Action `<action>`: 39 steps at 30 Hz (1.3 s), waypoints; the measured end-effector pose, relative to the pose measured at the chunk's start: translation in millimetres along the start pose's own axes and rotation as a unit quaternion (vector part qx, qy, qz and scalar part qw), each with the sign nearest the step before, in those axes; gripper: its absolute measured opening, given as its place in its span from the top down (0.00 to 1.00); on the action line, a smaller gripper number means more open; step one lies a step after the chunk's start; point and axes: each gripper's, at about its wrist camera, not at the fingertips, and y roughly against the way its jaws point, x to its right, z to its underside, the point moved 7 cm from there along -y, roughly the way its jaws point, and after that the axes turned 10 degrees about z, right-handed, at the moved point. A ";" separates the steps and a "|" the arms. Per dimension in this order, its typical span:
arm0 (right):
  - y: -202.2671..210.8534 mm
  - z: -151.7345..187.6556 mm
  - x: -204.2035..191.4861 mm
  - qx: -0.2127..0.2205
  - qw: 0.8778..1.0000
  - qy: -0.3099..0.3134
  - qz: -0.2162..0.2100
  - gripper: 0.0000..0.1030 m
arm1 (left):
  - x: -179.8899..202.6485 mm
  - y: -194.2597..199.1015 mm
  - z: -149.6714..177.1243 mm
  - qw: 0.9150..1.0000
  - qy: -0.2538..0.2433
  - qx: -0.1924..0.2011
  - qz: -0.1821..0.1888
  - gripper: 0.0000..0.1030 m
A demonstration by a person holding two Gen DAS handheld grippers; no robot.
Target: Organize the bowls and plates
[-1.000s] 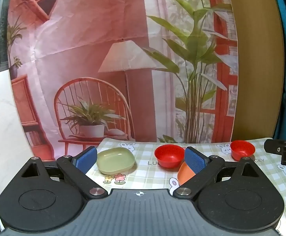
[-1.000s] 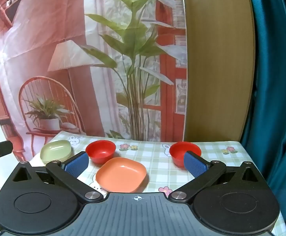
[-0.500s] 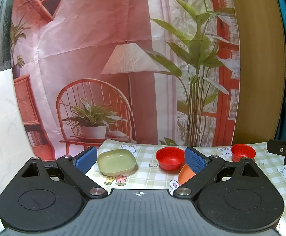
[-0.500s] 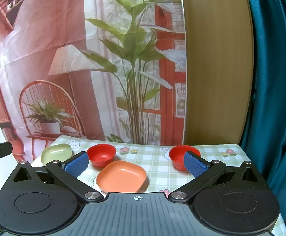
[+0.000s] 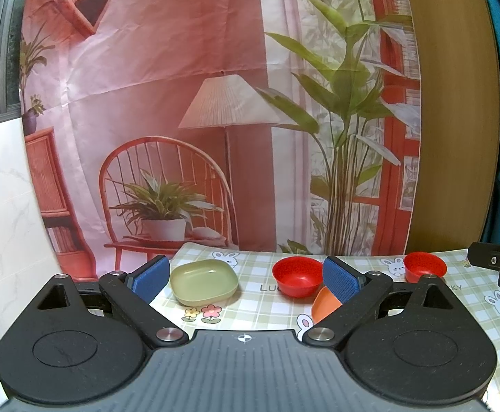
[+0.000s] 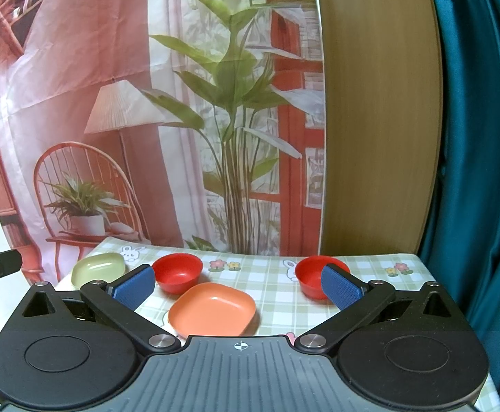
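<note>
Both grippers have dipped slightly toward the table (image 6: 270, 288). Left gripper (image 5: 246, 276) and right gripper (image 6: 237, 283) hover level (jaws wide, empty).

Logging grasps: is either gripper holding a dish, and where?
Nothing is held. Left gripper and right gripper are both open, above the table.

Both the left gripper (image 5: 246, 279) and right gripper (image 6: 237, 285) are black, with ribbed grey bodies, round side discs, silver pivot screws, and blue textured pads (image 5: 339, 278) lining the jaws.
</note>
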 end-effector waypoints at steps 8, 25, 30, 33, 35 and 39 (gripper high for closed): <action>0.4 0.7 -0.1 0.001 1.000 0.001 -0.001 0.00 | -0.4 0.0 -0.1 1.000 -0.001 0.000 0.000 0.06; 0.8 0.8 -0.4 0.002 1.000 0.001 0.000 0.00 | -0.9 0.4 -1.0 1.000 0.001 0.001 0.002 0.06; 1.1 0.1 -0.7 0.003 1.000 0.001 0.000 0.00 | -0.7 0.5 -1.5 1.000 0.001 0.001 0.002 0.06; 1.5 0.4 -0.8 0.003 1.000 0.001 0.001 0.00 | -0.8 0.8 -2.1 1.000 0.002 0.002 0.003 0.06; 1.4 0.4 -0.8 0.003 1.000 0.001 0.000 0.00 | -0.4 1.1 -3.1 1.000 0.003 0.002 0.003 0.06; 1.7 0.6 -0.7 0.004 1.000 0.002 0.001 0.00 | -0.6 1.3 -3.8 1.000 0.004 0.002 0.002 0.06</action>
